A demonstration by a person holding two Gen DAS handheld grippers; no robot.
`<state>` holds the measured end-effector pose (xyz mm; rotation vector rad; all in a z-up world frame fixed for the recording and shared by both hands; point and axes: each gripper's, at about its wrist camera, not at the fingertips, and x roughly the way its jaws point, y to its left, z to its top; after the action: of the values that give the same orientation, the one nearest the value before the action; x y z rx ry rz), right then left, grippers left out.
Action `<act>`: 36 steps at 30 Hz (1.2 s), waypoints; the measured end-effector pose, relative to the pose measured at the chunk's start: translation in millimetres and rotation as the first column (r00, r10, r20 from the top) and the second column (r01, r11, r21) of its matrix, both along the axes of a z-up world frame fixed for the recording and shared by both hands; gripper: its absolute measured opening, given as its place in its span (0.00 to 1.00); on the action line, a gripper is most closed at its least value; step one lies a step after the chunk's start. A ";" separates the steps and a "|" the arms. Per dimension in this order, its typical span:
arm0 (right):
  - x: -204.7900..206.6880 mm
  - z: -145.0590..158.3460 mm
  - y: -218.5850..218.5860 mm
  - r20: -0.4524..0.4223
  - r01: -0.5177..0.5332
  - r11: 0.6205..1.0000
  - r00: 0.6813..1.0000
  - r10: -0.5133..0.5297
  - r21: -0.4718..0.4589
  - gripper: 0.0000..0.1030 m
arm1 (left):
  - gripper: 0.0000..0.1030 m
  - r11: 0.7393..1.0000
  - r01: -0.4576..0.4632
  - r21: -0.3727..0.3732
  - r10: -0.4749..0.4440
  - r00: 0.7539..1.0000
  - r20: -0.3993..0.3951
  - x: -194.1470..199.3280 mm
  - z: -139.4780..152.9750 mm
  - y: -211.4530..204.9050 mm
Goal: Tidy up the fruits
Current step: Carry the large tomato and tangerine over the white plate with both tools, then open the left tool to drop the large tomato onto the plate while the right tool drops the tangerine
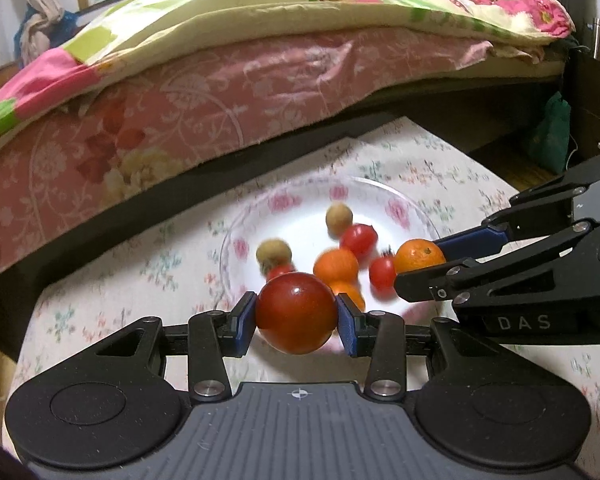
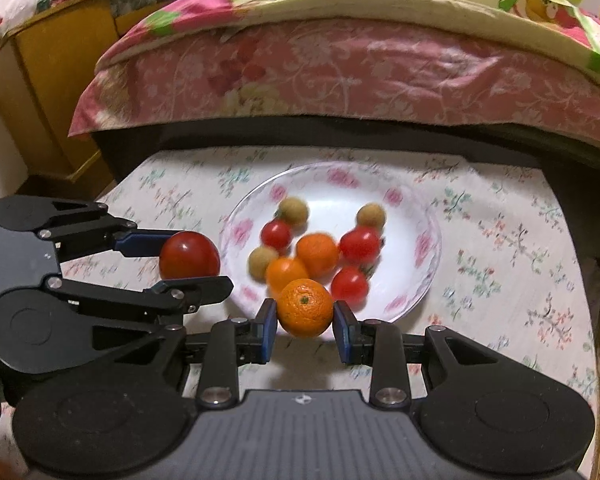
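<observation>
My left gripper (image 1: 296, 314) is shut on a large red tomato (image 1: 295, 312), held just above the near left rim of a glass plate (image 1: 416, 208). In the right wrist view the same gripper (image 2: 188, 258) and tomato (image 2: 189, 256) show at the plate's left edge. My right gripper (image 2: 305, 316) is shut on a small orange (image 2: 306, 308), over the near rim of the plate (image 2: 432, 240); it appears in the left wrist view (image 1: 420, 262) with the orange (image 1: 419, 255). On the plate lie two more oranges (image 2: 318, 254), several small tomatoes (image 2: 359, 244) and brownish round fruits (image 2: 371, 216).
The plate stands on a floral tablecloth (image 2: 500, 240) covering a low table. Just behind the table runs a bed with a pink floral sheet (image 2: 340, 72) and a quilt on top. A yellow wooden cabinet (image 2: 52, 80) stands at the far left.
</observation>
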<state>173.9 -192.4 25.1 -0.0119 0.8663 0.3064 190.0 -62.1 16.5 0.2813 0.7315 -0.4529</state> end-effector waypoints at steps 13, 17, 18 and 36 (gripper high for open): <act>50.2 -18.4 -28.5 -0.026 0.079 0.995 0.997 -0.078 0.053 0.31 | 0.48 1.000 0.002 0.010 -0.002 1.000 -0.004 45.5 -16.0 -17.2; 54.5 -22.6 -31.4 -0.028 0.084 0.995 0.996 -0.083 0.059 0.31 | 0.48 1.000 -0.001 0.009 0.001 1.000 -0.008 48.6 -19.1 -19.3; 54.9 -23.3 -31.9 -0.029 0.086 0.995 0.996 -0.085 0.059 0.31 | 0.48 1.000 -0.002 0.013 0.002 1.000 -0.009 48.9 -19.7 -20.0; 55.3 -19.1 -39.9 -0.018 0.131 0.987 0.991 -0.130 0.095 0.37 | 0.60 0.999 -0.042 -0.013 0.042 0.999 0.010 51.0 -10.4 -15.2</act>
<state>229.2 -232.3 6.0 0.1362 0.8588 0.2251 241.0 -77.2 6.1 0.2554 0.7233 -0.4162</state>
